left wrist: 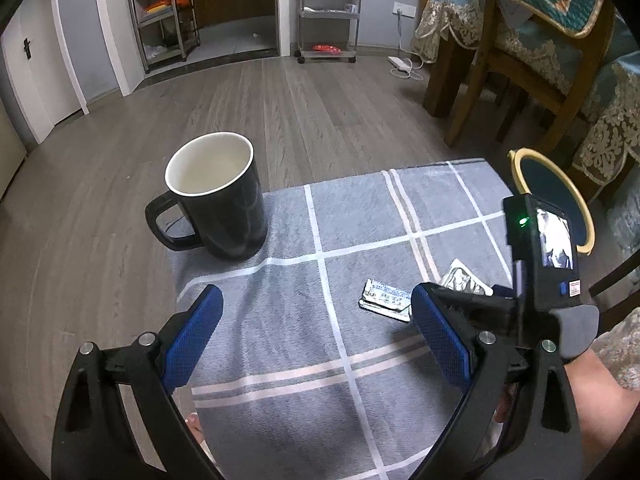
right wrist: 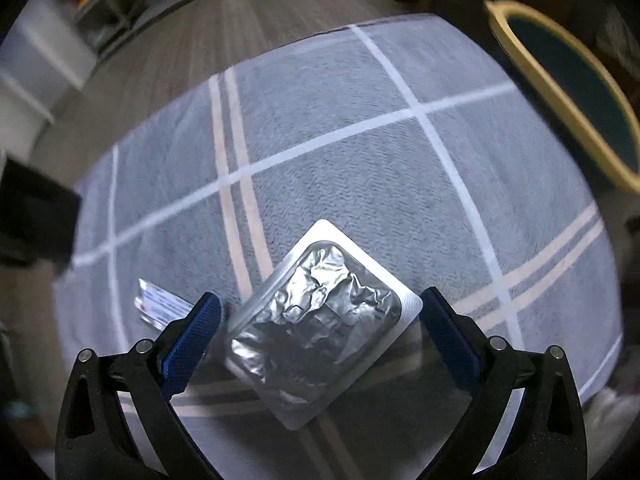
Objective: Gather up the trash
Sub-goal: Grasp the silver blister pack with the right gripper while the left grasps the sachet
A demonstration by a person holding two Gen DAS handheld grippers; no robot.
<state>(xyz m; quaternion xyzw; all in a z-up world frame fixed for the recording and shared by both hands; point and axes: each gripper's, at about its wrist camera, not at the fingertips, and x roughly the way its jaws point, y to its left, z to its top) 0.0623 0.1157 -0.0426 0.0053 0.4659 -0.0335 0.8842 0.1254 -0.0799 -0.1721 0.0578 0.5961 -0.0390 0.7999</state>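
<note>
Two trash pieces remain on the grey checked cloth (left wrist: 360, 360); neither looks collected. A foil pack (right wrist: 316, 320) sits between the spread pads of the right gripper (right wrist: 320, 336), not clamped. A small printed wrapper (left wrist: 386, 300) lies just left of the foil. The left gripper (left wrist: 316, 340) is wide apart and empty. The black mug (left wrist: 218, 196) stands at the cloth's far-left corner. Contents of the yellow-rimmed container (left wrist: 560, 196) past the cloth's right edge are hidden. Right view is blurred.

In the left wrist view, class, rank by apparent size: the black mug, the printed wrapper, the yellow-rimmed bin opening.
1. Black mug, clearly largest.
2. Yellow-rimmed bin opening, partly hidden behind the right gripper, so its full size is unsure.
3. Printed wrapper, smallest, partly covered by a blue finger.
</note>
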